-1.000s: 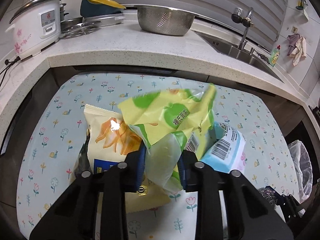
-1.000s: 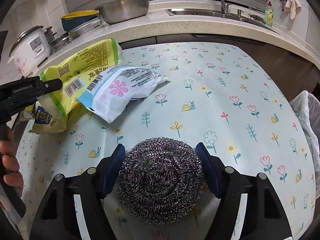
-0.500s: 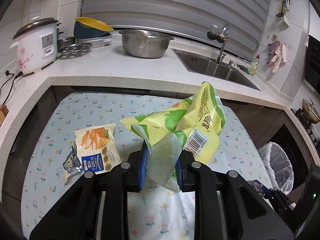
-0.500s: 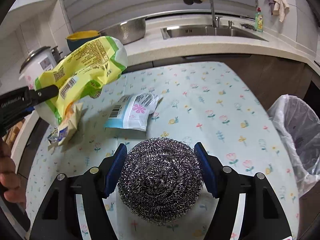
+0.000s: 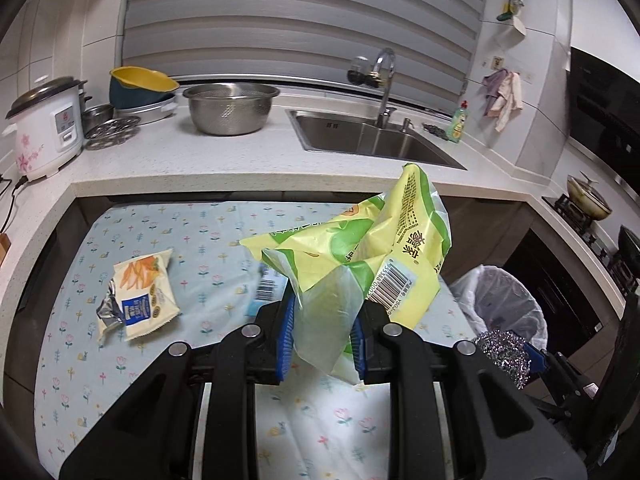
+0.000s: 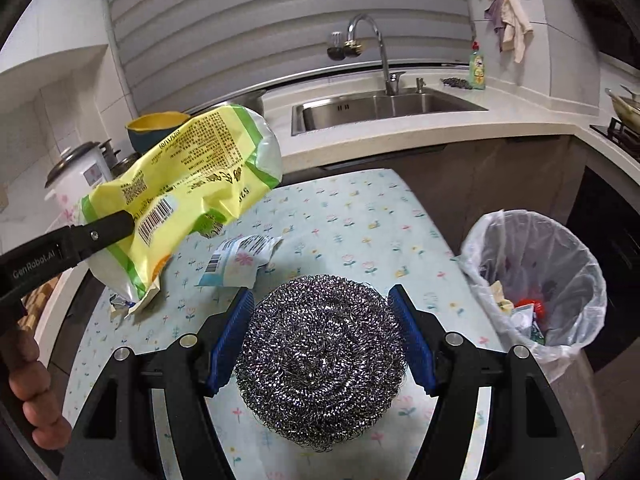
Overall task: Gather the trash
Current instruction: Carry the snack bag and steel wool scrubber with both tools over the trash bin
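Change since earlier frames: both grippers have risen from the table; the yellow-green bag, which a second ago hung low over the other wrappers, is now carried clear above them, and the bin has come fully into the right wrist view.
Left gripper [image 5: 322, 338]: we see its blue pads pinching the clear lower end of the yellow-green bag [image 5: 360, 256], narrow gap, bag crumpled between them. In the right wrist view the same gripper [image 6: 116, 226] enters from 9 o'clock, with the person's fingers [image 6: 30, 384] on its handle at 8 o'clock.
Yellow-green bag, right wrist view [image 6: 188, 184]: held in the air, tilted up toward 1 o'clock, barcode side facing us.
Right gripper [image 6: 322, 338]: jaws stand wide, both blue pads pressed against the sides of the steel scourer [image 6: 320, 360], which fills the gap. From the left wrist view we see the scourer [image 5: 502, 354] at 4 o'clock.
Chip packet [image 5: 140, 292]: lies flat on the flowered table cover [image 5: 192, 232] at 9 o'clock of the left view, torn foil end toward us.
Blue-white wrapper [image 6: 236, 260]: lies on the cover just beyond the scourer, at 11 o'clock of it; mostly hidden behind the bag in the left view.
Bin [image 6: 532, 280]: lined with a clear bag, at 3 o'clock of the right view, beside the table edge; some rubbish inside.
Background: sink [image 6: 384, 106] at 12 o'clock; rice cooker [image 5: 44, 128] at 10 o'clock of the left view.
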Tool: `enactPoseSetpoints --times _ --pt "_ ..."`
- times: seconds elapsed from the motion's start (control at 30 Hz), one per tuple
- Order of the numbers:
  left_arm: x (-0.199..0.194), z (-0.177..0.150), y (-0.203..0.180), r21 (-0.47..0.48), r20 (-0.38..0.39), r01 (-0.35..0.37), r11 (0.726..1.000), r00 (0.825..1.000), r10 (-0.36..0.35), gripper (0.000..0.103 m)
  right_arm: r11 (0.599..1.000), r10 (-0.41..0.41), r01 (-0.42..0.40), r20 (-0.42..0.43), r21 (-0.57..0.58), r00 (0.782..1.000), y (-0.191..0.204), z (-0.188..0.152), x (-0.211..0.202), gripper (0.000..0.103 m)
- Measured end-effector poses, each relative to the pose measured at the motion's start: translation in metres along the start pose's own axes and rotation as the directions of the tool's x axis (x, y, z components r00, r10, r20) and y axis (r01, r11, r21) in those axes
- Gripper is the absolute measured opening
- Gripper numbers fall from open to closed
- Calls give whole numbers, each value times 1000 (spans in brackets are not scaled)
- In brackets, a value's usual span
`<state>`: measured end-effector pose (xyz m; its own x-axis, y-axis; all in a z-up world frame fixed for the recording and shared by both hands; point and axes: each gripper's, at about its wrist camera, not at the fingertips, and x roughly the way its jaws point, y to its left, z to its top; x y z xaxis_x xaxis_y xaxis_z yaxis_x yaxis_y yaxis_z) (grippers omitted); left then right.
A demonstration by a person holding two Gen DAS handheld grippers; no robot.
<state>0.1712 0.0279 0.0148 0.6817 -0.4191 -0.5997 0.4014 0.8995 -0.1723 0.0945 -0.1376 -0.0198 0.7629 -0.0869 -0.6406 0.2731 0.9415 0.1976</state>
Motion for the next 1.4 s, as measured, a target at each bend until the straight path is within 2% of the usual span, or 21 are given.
enactPoseSetpoints --times 0.67,1.4 --pt "-10 -19 -120 139 -20 96 986 995 -94 23 989 -86 75 86 127 993 -107 0 -66 66" --pt "21 -32 -215 219 -94 189 957 981 -173 23 960 -183 158 92 232 979 -199 -5 -92 66"
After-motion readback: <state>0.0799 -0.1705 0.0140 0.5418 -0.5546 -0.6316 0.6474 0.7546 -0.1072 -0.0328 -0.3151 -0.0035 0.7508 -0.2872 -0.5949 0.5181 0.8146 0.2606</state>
